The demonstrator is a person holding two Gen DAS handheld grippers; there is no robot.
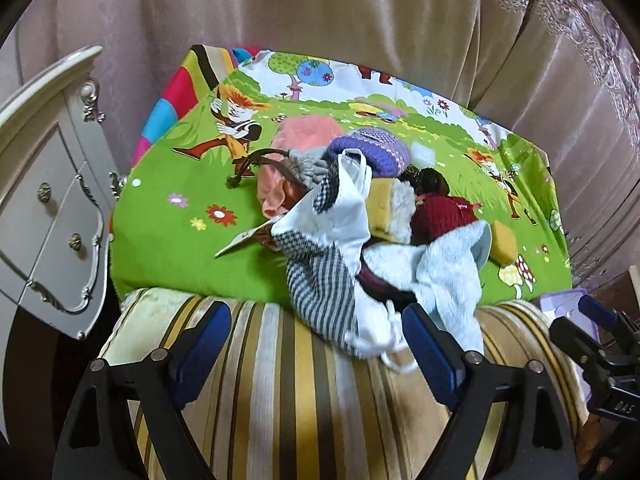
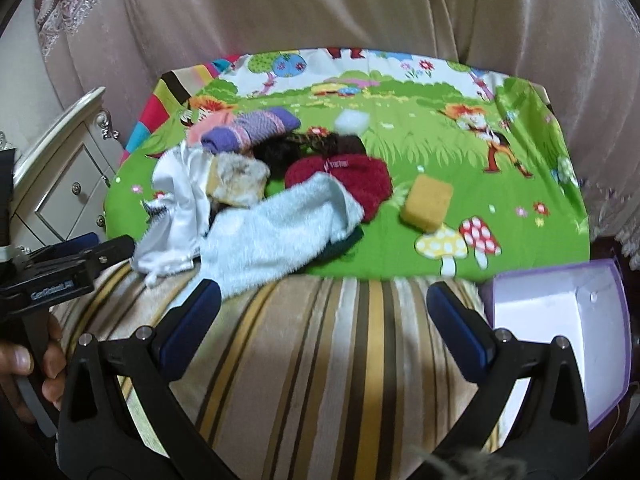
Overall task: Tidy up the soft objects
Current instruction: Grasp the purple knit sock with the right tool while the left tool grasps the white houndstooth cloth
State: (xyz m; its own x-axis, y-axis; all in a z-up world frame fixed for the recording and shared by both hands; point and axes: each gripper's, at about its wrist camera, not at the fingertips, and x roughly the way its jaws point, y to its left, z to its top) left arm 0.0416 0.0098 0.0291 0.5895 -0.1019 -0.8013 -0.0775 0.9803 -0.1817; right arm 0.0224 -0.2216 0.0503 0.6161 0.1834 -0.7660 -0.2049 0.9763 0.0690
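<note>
A heap of soft things lies on a green cartoon-print sheet (image 1: 176, 240): a purple knit hat (image 1: 372, 150), a dark red knit hat (image 1: 440, 216), a light blue towel (image 1: 444, 276), a white and striped cloth (image 1: 328, 276), a peach cloth (image 1: 304, 132). A yellow sponge (image 2: 426, 202) lies apart on the sheet, right of the heap. My left gripper (image 1: 316, 348) is open and empty over the striped cushion, at the heap's near edge. My right gripper (image 2: 324, 316) is open and empty over the same cushion (image 2: 320, 360), just short of the towel (image 2: 272, 236).
A white carved nightstand (image 1: 52, 208) stands at the left. A white box with a purple rim (image 2: 560, 332) sits at the right beside the cushion. Beige curtains (image 1: 320, 12) hang behind the sheet. A small white block (image 2: 352, 122) lies behind the heap.
</note>
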